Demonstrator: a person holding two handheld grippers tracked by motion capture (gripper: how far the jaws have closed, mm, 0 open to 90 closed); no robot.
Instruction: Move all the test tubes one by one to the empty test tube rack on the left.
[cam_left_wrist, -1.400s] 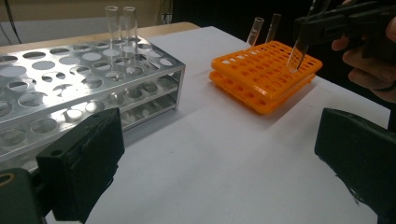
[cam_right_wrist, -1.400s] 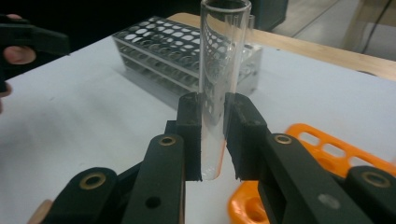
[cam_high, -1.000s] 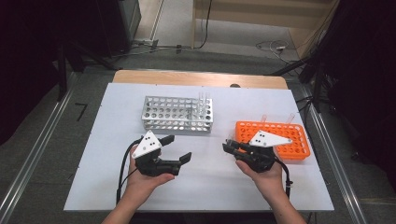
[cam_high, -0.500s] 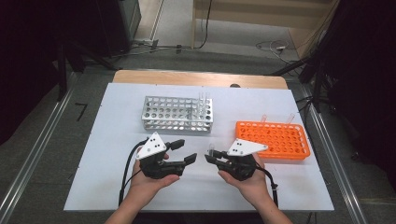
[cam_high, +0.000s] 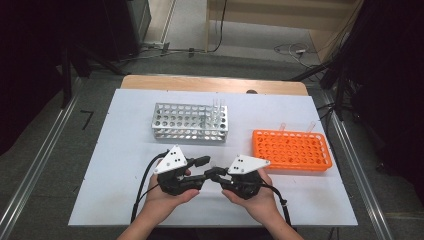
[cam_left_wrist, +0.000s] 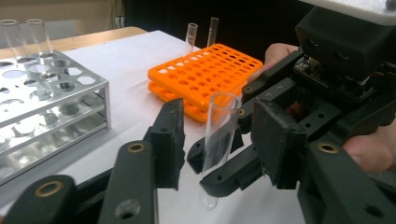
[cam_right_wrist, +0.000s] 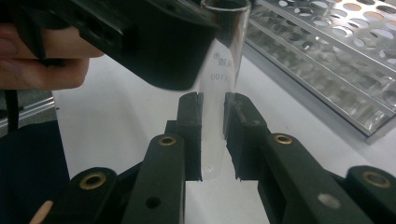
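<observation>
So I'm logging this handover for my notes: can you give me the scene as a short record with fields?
held item: clear test tube, upright
right gripper: shut on the tube's lower part
left gripper: jaws either side of the tube, just been closing, not yet pressing
metal rack: two tubes standing in it
orange rack: two tubes at its far edge

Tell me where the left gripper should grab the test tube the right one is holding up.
Probably the upper half of the test tube, below its open rim. The right gripper clamps the lower part, so that end is taken. The tube stands nearly upright between the left gripper pads, whose jaws have just been closing; come in level from the sides, above the right pads.
</observation>
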